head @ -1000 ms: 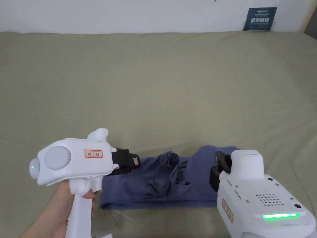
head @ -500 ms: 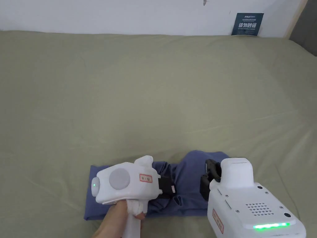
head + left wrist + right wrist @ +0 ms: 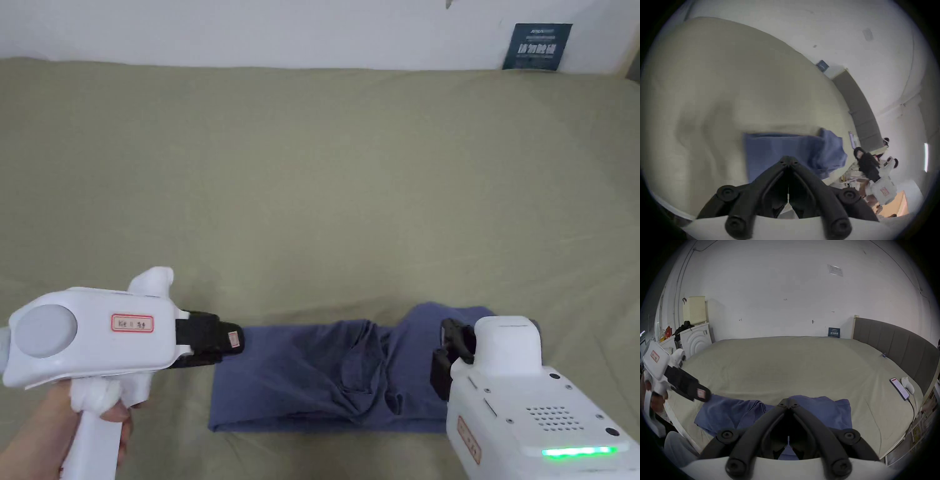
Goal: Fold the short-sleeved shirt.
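The blue shirt (image 3: pixel 325 375) lies in a long, partly folded band at the near edge of the olive bed (image 3: pixel 312 187), bunched and creased near its middle. It looks light and limp, so I'd pinch it by a corner or hem. My left gripper (image 3: pixel 231 339) hangs closed and empty at its left end; my right gripper (image 3: pixel 787 400) sits closed over the right end, holding nothing.

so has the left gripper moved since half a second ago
Yes. The left gripper was over the middle of the shirt; now its shut jaws sit at the shirt's left edge, so it has gone left.
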`<action>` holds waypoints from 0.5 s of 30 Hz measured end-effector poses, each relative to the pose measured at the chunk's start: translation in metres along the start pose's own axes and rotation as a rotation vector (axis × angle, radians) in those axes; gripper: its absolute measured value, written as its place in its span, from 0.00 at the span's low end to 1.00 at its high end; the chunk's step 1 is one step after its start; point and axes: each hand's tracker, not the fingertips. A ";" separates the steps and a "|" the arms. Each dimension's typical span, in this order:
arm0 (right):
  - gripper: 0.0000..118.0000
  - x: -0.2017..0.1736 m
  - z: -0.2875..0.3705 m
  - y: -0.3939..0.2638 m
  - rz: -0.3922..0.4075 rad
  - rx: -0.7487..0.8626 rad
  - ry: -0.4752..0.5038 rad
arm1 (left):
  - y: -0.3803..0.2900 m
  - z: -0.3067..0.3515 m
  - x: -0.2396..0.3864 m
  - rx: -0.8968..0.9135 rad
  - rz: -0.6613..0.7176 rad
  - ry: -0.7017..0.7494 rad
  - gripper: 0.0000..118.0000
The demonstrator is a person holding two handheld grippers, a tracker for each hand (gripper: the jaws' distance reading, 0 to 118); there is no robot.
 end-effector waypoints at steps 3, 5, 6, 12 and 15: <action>0.00 -0.005 -0.002 -0.002 0.000 -0.008 0.001 | -0.005 -0.003 -0.032 -0.029 0.052 -0.008 0.01; 0.00 -0.006 -0.003 -0.003 0.000 -0.014 0.007 | -0.009 -0.008 -0.046 -0.042 0.123 -0.076 0.09; 0.00 -0.007 -0.002 -0.003 0.001 -0.016 0.006 | -0.012 -0.005 -0.037 -0.026 0.137 -0.125 0.34; 0.00 -0.008 0.000 -0.002 0.013 -0.009 -0.003 | -0.017 -0.047 -0.046 -0.095 0.242 -0.277 0.90; 0.00 -0.006 0.001 -0.001 0.018 -0.012 -0.006 | -0.022 -0.069 -0.041 -0.098 0.295 -0.373 0.77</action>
